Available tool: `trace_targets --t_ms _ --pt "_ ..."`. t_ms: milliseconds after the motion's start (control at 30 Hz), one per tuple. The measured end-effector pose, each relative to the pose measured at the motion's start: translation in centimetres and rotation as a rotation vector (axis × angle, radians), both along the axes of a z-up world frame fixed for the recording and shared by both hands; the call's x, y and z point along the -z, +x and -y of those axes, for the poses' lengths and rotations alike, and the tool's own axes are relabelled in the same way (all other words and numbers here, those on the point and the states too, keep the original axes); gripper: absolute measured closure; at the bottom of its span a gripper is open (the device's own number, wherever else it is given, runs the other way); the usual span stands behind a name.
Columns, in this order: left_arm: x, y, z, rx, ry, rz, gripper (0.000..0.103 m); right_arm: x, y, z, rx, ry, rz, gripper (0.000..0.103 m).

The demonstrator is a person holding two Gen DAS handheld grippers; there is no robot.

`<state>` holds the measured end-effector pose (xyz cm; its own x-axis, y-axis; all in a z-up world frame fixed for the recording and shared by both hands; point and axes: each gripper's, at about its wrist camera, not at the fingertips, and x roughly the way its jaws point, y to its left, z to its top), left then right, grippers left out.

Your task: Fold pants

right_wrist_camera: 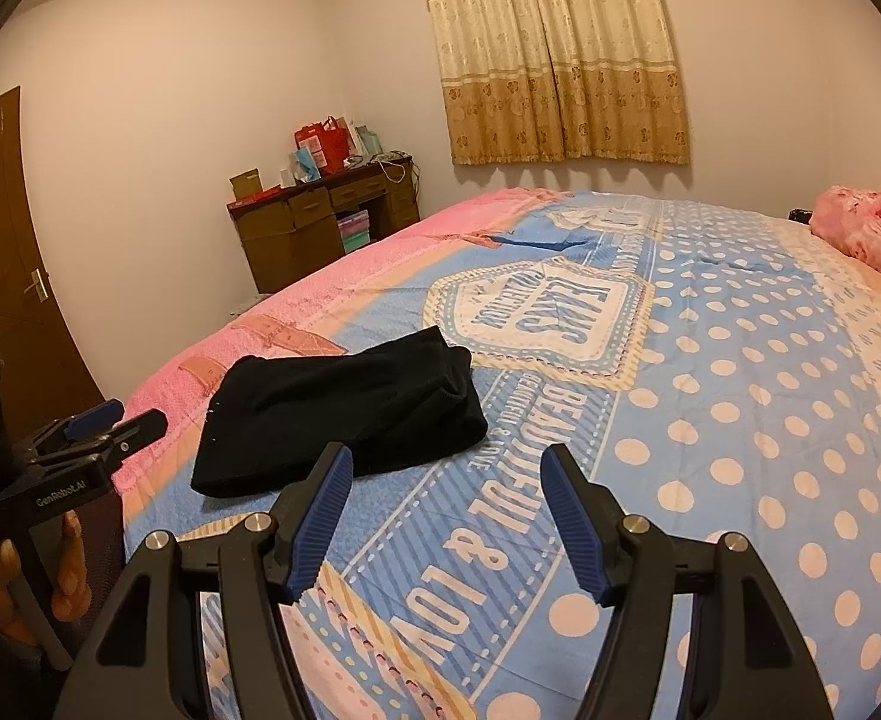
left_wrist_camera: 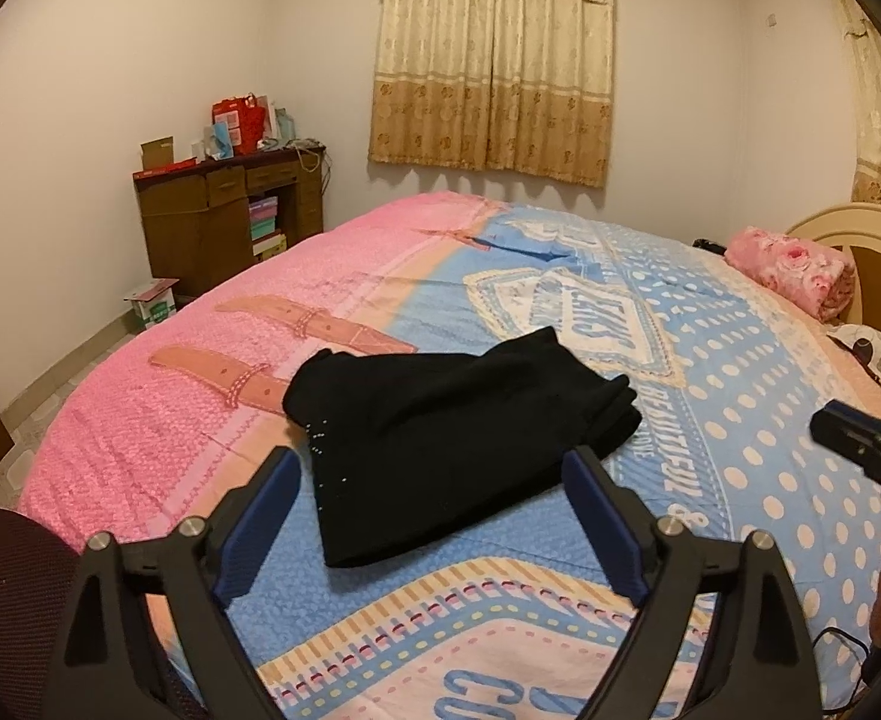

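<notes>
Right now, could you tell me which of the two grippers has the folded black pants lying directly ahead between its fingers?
The left gripper: the black pants lie between its open fingers, while the right gripper sits beside them.

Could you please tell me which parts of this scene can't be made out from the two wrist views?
- Black pants: dark fabric hides the fold layers, both views.
- Right gripper: cut off by the left wrist view's right edge.
- Desk clutter: too small to identify.
- Headboard: partly behind the pink blanket.
</notes>
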<state>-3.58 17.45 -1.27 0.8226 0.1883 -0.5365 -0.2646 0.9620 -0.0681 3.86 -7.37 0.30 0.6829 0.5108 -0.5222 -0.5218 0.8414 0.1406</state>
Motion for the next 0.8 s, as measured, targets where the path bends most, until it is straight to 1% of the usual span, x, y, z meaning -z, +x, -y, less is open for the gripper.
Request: trace_targets --t_ms 133,300,433,667,800 --pt "-0.1 -0.1 -0.4 -0.017 -0.009 0.004 0.01 -0.7 -0.6 -0.1 -0.014 0.018 0.026 0.036" --pt "-0.6 -0.4 -0.8 -0.025 -0.014 0.023 0.01 -1.4 -1.1 -0.5 -0.023 0.004 0.049 0.036" --pt "-1.1 -0.7 -1.1 -0.036 -0.017 0.037 0.01 -1.5 -1.3 -0.7 -0.029 0.003 0.054 0.036" --pt "-1.2 -0.6 -1.5 -0.049 -0.021 0.037 0.01 -1.5 -1.5 -0.8 -0.032 0.002 0.053 0.036" --pt "-1.1 -0.7 -1.6 -0.055 -0.019 0.036 0.005 -1.3 -1.6 -1.0 -0.037 -0.004 0.05 0.036"
